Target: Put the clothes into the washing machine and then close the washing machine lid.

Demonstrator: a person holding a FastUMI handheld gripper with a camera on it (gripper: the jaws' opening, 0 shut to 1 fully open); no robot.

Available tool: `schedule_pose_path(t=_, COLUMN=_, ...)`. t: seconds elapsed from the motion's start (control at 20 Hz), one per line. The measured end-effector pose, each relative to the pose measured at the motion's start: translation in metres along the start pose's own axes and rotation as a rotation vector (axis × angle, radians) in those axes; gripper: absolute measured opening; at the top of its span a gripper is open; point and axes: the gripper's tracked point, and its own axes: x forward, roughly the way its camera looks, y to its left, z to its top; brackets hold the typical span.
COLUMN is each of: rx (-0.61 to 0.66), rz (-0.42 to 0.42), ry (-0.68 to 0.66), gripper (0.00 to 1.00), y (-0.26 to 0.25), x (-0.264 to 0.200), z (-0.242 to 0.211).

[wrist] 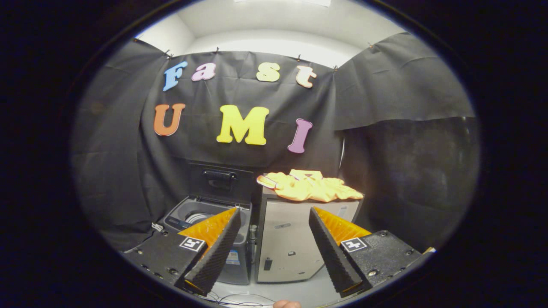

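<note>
Yellow clothes (309,186) lie in a crumpled heap on top of a pale cabinet (295,244), right of centre in the gripper view, one edge drooping over the cabinet's front lip. Just left of it stands the grey washing machine (201,222), its dark lid (220,179) raised upright against the black cloth wall, the tub mouth open. At lower frame the gripper (274,216) has its fingers spread wide, holding nothing, well short of the clothes; open air lies between the fingers and the cabinet. Pale floor (299,293) shows below.
</note>
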Motion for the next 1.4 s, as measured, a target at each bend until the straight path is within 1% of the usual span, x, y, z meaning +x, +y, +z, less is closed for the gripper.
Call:
schedule_pose_path(t=0.3, rx=0.003, rz=0.001, ry=0.018, gripper=1.0, y=-0.001, x=0.003, z=0.001)
schedule_pose_path(t=0.5, rx=0.029, rz=-0.004, ry=0.02, gripper=1.0, y=-0.007, x=0.01, z=0.011)
schedule_pose_path(t=0.75, rx=-0.013, rz=-0.036, ry=-0.03, gripper=1.0, y=-0.03, x=0.033, z=0.049)
schedule_pose_path(t=0.95, rx=-0.028, rz=-0.053, ry=-0.03, gripper=1.0, y=-0.05, x=0.067, z=0.074)
schedule_pose_path(t=1.05, rx=-0.031, rz=-0.049, ry=0.001, gripper=1.0, y=-0.056, x=0.09, z=0.081)
schedule_pose_path(t=1.4, rx=0.011, rz=-0.035, ry=0.116, gripper=1.0, y=-0.095, x=0.197, z=0.097)
